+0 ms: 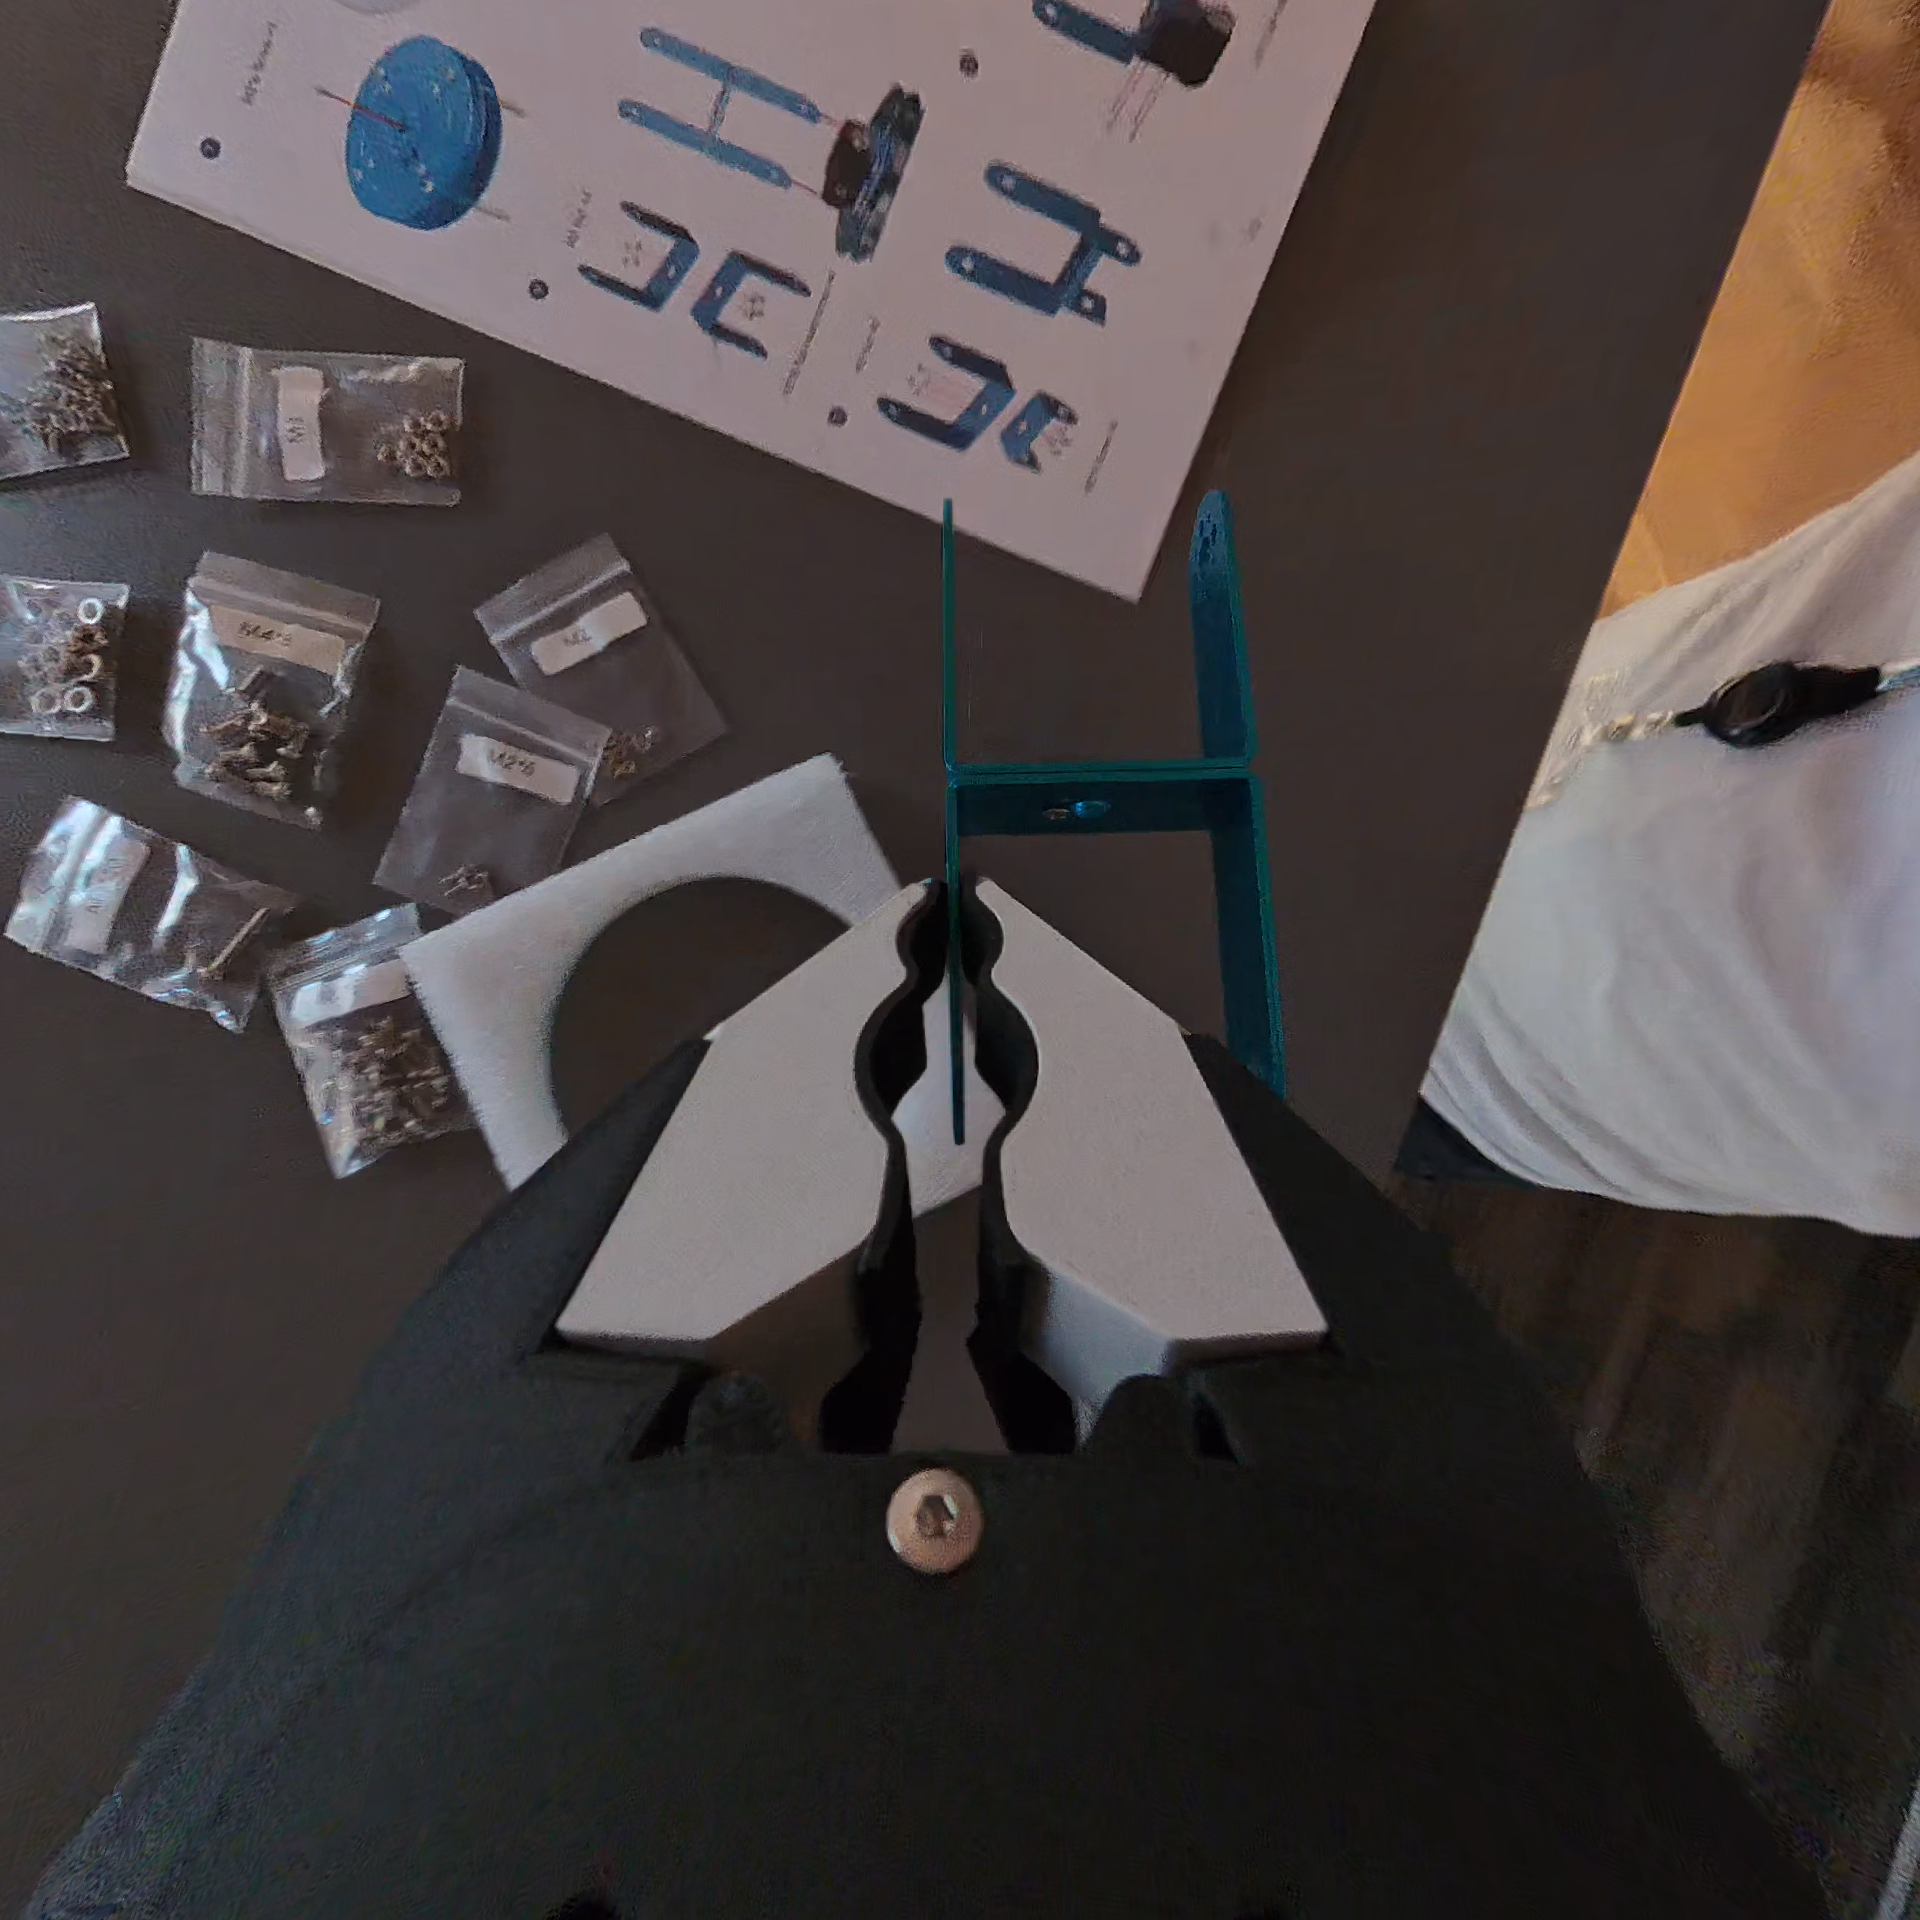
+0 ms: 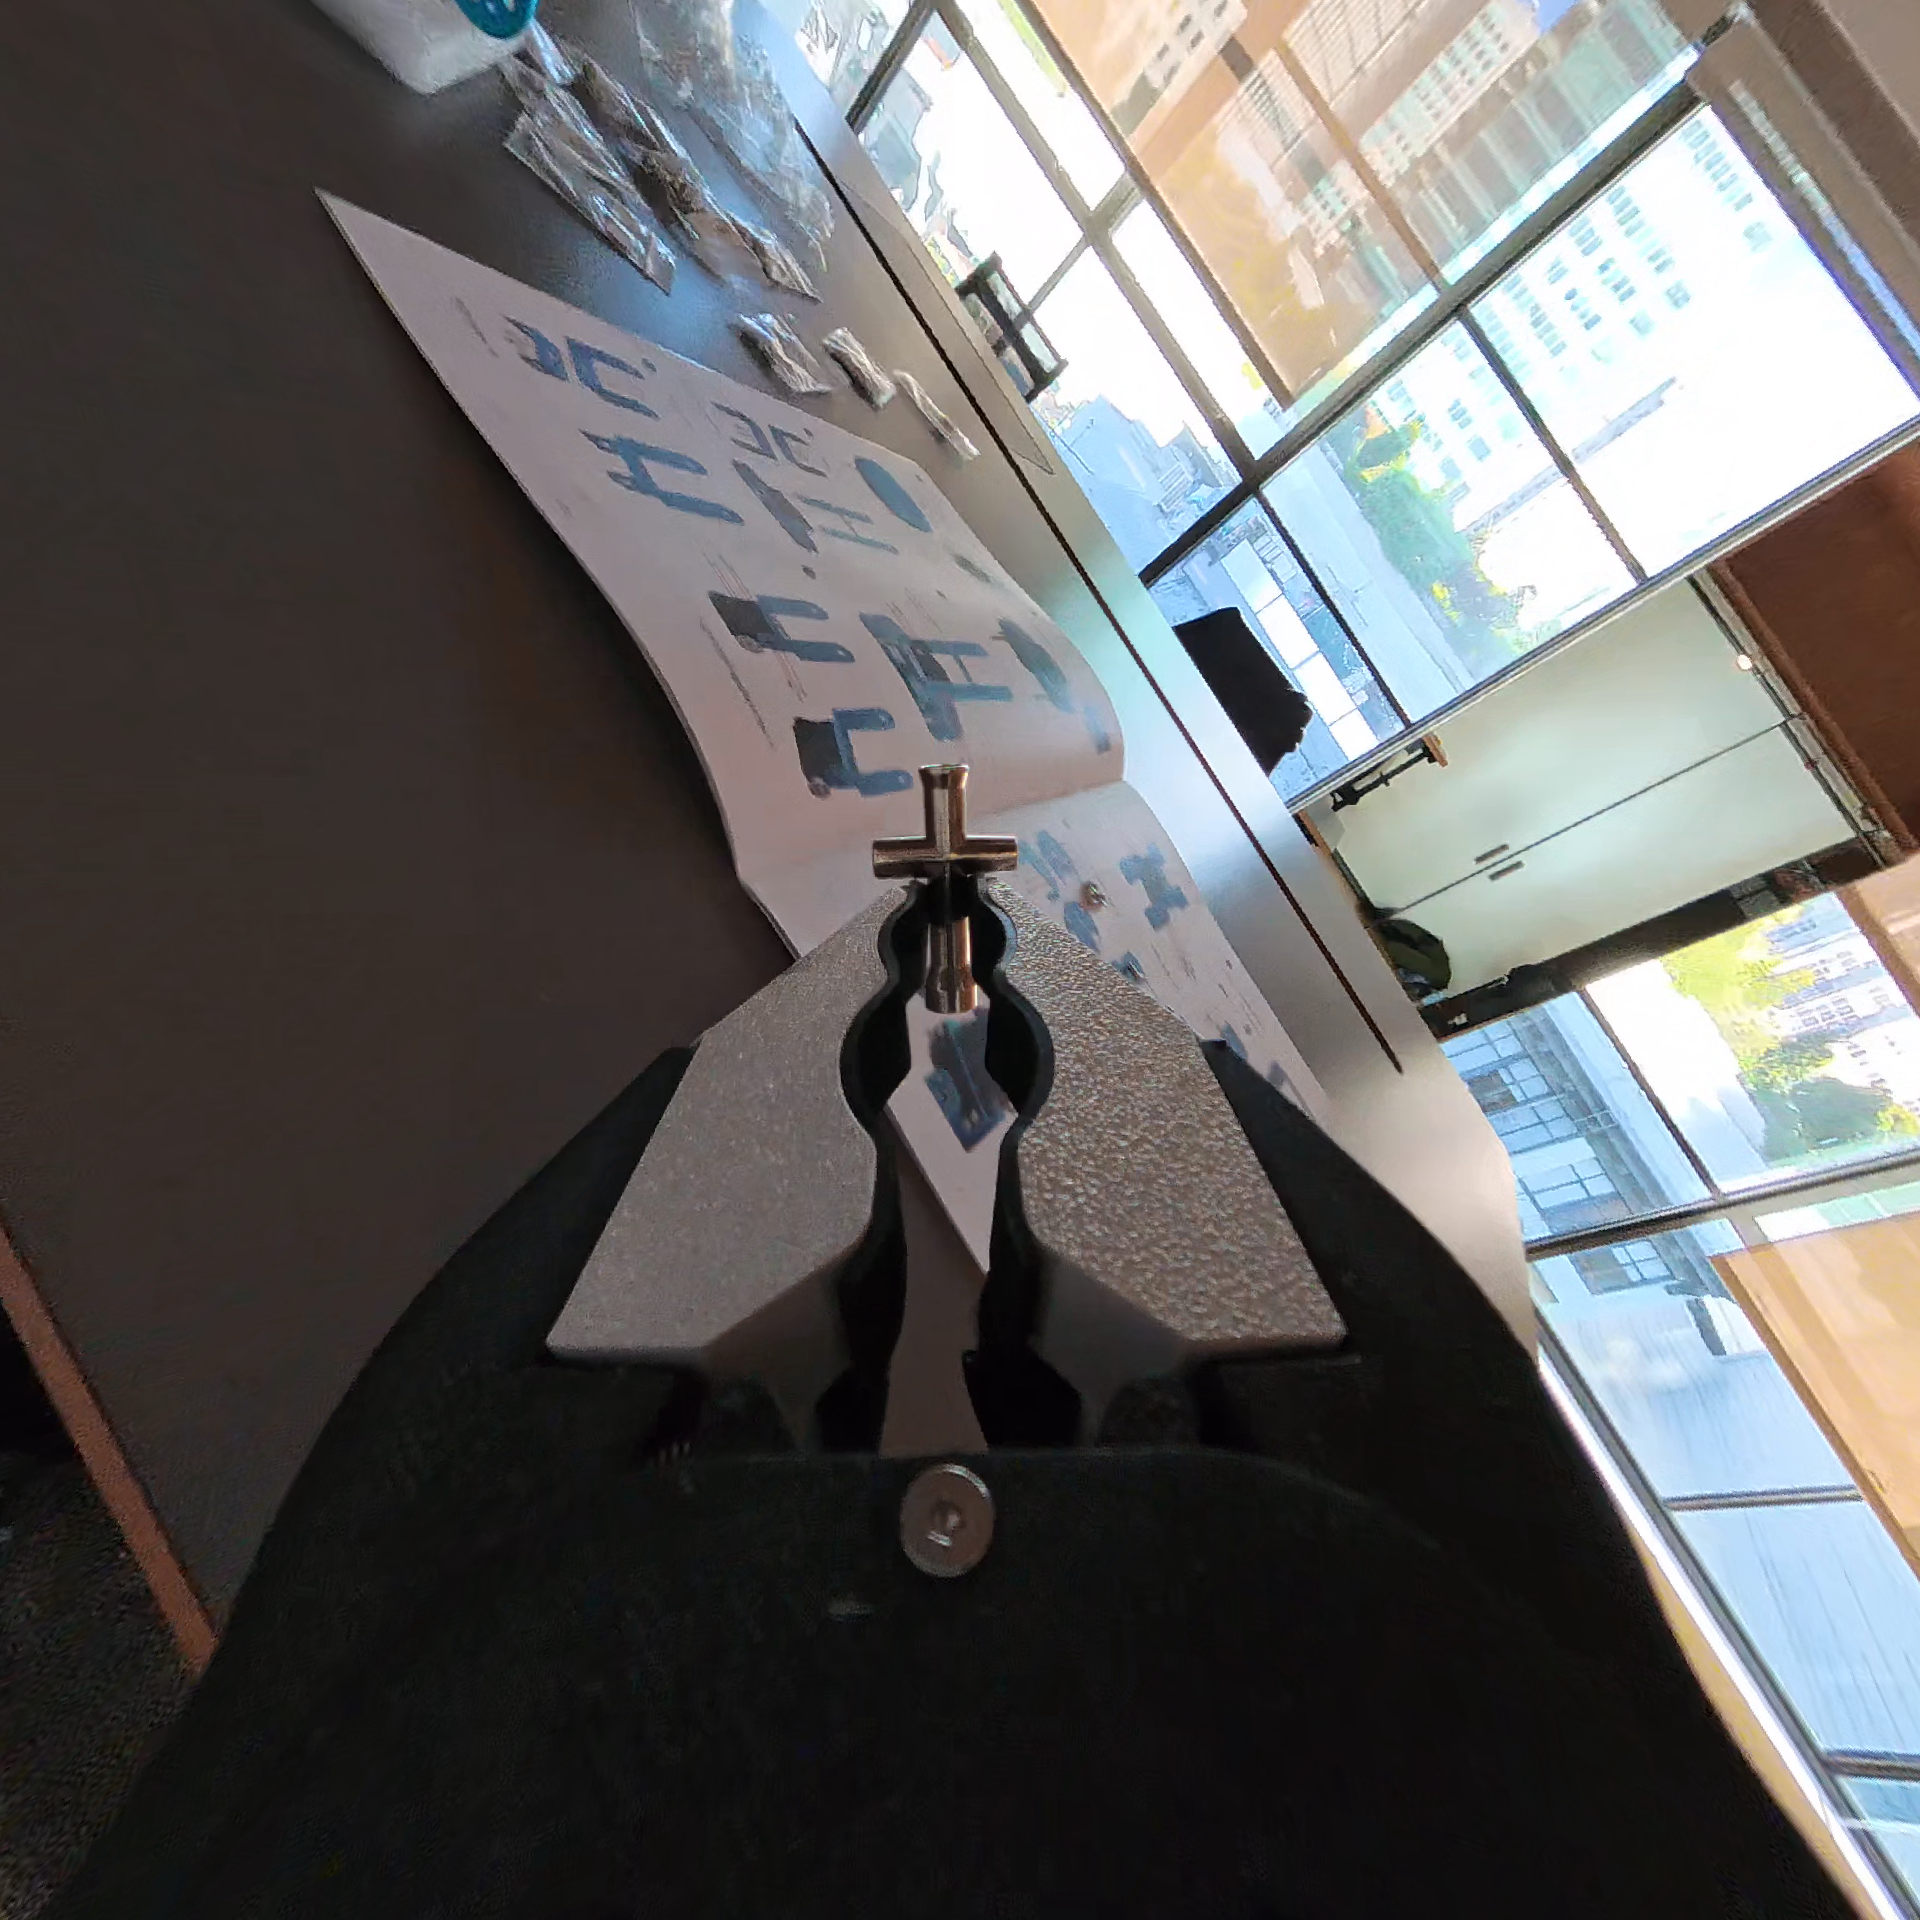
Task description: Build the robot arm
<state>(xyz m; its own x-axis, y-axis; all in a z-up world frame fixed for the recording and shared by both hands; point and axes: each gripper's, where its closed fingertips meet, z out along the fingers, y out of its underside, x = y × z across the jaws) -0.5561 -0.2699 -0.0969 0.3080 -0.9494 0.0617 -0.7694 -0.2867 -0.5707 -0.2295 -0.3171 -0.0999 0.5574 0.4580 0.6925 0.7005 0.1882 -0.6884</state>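
- The left gripper (image 1: 954,902) has its jaws pinched tight on one thin side plate of a teal metal bracket (image 1: 1101,805), an H-shaped piece held edge-on above the table
- The bracket's crossbar runs off to the right of the jaws, with a small screw hole showing in it, and its far side plate stands parallel to the clamped one
- Just beneath and left of that gripper lies a white foam sheet (image 1: 727,842) with a round hole cut in it, flat on the dark table (image 1: 260,1299)
- Farther left, several small clear bags of screws and nuts (image 1: 270,691) are scattered near one another
- Beyond the bracket sits a white instruction sheet (image 1: 1039,416) printed with blue part drawings
- At the right edge a person in a white top (image 1: 1662,987) stands close to the table
- The right gripper (image 2: 948,896) has its jaws closed on the lower arm of a small silver cross-shaped wrench (image 2: 940,842), the other three arms sticking out past the fingertips
- Behind the wrench the printed sheet (image 2: 727,582) curls up off the table (image 2: 260,623), and more bags (image 2: 644,197) lie beyond it
- Large windows (image 2: 1507,364) fill the right side of that view
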